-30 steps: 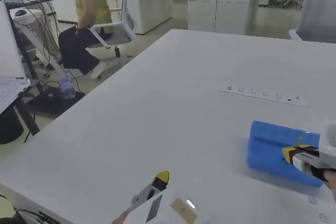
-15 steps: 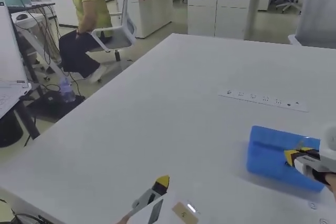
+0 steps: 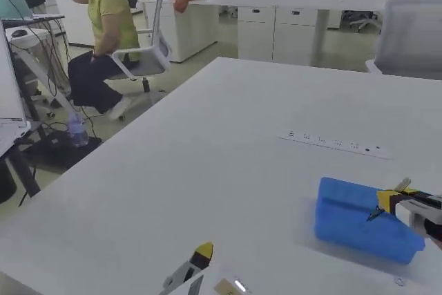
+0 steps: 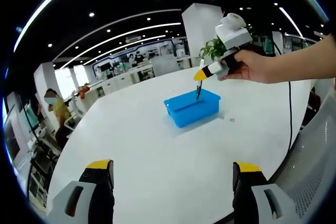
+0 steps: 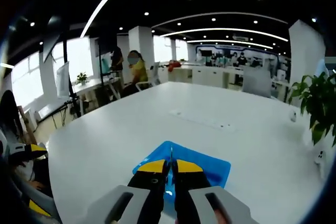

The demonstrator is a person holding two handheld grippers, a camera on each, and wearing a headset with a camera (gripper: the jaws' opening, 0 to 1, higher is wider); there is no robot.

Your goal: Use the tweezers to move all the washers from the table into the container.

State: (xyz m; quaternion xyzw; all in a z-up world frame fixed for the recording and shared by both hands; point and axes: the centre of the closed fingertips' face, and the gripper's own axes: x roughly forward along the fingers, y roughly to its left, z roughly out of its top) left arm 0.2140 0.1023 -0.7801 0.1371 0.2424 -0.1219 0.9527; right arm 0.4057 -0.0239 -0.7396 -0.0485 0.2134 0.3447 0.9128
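Over the blue container (image 3: 366,229), the right tool (image 5: 170,167) is pinching the tweezers (image 4: 198,92) between its nearly closed jaws.

Item details: the tweezers are pointing tips-down into the container's open top; whether they are carrying a washer cannot be told. A hand (image 4: 252,66) is gripping the right tool above the container. One small washer (image 4: 231,120) is lying on the white desk (image 3: 207,170) just beside the container, off the corner below that hand. Left tool (image 4: 170,167) is hovering well apart from the container, near the desk's front edge, its jaws standing wide with nothing between them. A white power strip (image 3: 335,144) is lying flat on the desk beyond the container. A person (image 3: 103,32) is sitting in a chair far from the container, past the desk's far corner.
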